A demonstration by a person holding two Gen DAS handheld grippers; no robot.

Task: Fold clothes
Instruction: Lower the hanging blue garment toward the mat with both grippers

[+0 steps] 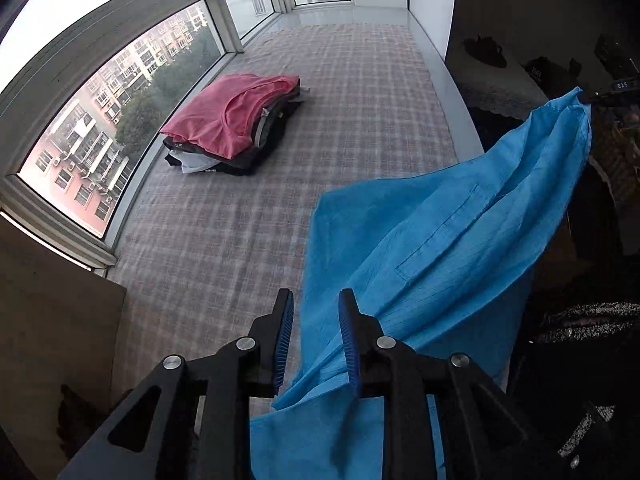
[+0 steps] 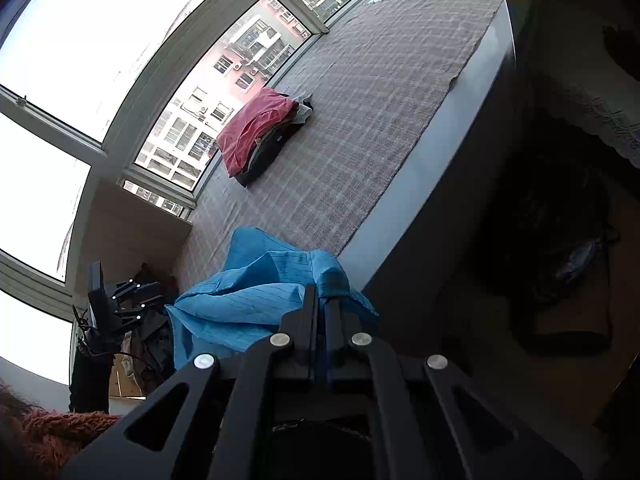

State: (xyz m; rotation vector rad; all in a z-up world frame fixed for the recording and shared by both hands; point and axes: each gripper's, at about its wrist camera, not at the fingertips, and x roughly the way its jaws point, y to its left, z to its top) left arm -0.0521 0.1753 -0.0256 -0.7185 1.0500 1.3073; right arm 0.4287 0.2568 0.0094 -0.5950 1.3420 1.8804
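Reading perhaps "DAS" on the right gripper (image 1: 580,98) pinching blue garment (image 1: 432,248).

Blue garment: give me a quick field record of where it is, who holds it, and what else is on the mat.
garment: blue garment, unfolded, partly draped on the checked mat
left gripper: open, pads apart, cloth between them but not pinched
right gripper: shut on a bunched edge of the garment
finished stack: folded clothes pile, pink on top, by the window
fold: not started
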